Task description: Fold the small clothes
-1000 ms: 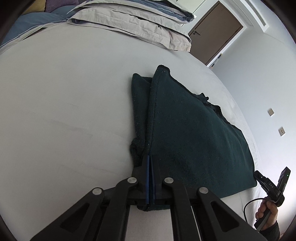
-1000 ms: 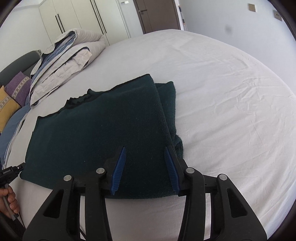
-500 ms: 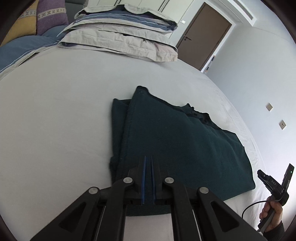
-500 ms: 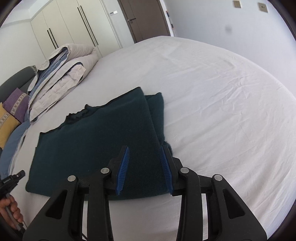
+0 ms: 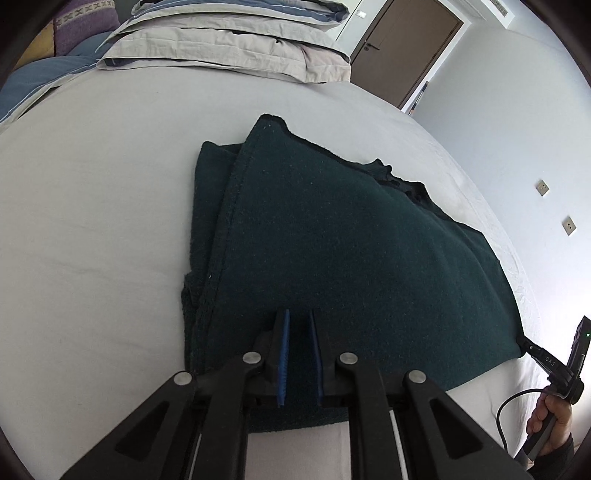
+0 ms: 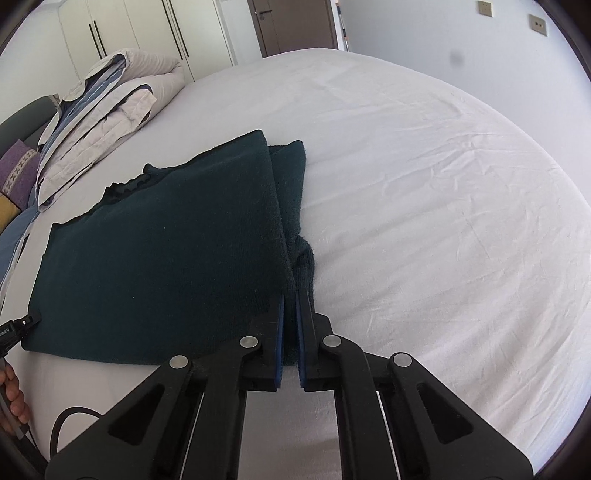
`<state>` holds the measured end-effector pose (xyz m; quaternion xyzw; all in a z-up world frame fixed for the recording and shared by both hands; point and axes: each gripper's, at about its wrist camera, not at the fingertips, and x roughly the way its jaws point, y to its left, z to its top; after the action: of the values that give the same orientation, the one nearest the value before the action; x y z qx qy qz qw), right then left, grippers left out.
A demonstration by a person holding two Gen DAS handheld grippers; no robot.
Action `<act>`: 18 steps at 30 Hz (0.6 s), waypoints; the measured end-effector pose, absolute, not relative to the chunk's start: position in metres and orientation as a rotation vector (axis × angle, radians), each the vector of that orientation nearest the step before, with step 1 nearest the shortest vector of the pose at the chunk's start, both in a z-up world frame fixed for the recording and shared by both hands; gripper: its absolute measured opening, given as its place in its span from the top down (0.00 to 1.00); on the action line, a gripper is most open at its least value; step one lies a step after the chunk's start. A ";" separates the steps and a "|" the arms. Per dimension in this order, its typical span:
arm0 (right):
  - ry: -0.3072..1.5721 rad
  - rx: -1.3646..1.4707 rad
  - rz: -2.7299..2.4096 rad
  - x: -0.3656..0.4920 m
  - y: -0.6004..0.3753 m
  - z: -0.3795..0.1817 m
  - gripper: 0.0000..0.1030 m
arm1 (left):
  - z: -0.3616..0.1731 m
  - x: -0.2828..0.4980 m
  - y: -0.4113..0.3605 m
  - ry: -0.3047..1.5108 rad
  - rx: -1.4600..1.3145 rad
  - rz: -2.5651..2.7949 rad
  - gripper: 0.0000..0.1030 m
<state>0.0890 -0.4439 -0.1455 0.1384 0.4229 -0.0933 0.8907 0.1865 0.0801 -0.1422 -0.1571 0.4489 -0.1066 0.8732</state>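
This is a bedroom in a home: a wide bed with a white sheet [image 6: 424, 192], a folded duvet [image 6: 107, 110] stacked by its head, cushions [image 6: 14, 177] beside it, tall white wardrobes [image 6: 147, 29], a brown door [image 5: 402, 48], and wall switches [image 5: 554, 206].

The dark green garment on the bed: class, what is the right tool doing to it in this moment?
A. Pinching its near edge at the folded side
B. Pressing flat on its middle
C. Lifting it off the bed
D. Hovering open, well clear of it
A: in the right wrist view the right tool has its blue pads closed on the near edge of the dark green garment, which lies flat on the bed.
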 end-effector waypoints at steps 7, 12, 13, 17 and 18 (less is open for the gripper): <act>0.910 0.352 -0.162 0.088 -0.457 -0.162 0.96 | -0.140 0.182 0.081 0.936 -0.318 -0.215 0.87; 0.799 0.338 -0.207 0.079 -0.448 -0.114 0.77 | -0.111 0.185 0.068 0.865 -0.276 -0.234 0.80; 0.764 0.357 -0.179 0.080 -0.443 -0.105 0.71 | -0.105 0.190 0.063 0.854 -0.259 -0.245 0.78; 0.738 0.446 0.036 0.119 -0.408 -0.092 0.51 | -0.087 0.223 0.038 0.797 -0.179 -0.247 0.67; 0.743 0.445 0.070 0.135 -0.397 -0.092 0.51 | -0.086 0.234 0.033 0.793 -0.168 -0.241 0.66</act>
<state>0.1346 -0.3975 -0.0923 0.2158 0.3601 0.0339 0.9070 0.2341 0.0327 -0.0860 -0.0814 0.3847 -0.1171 0.9120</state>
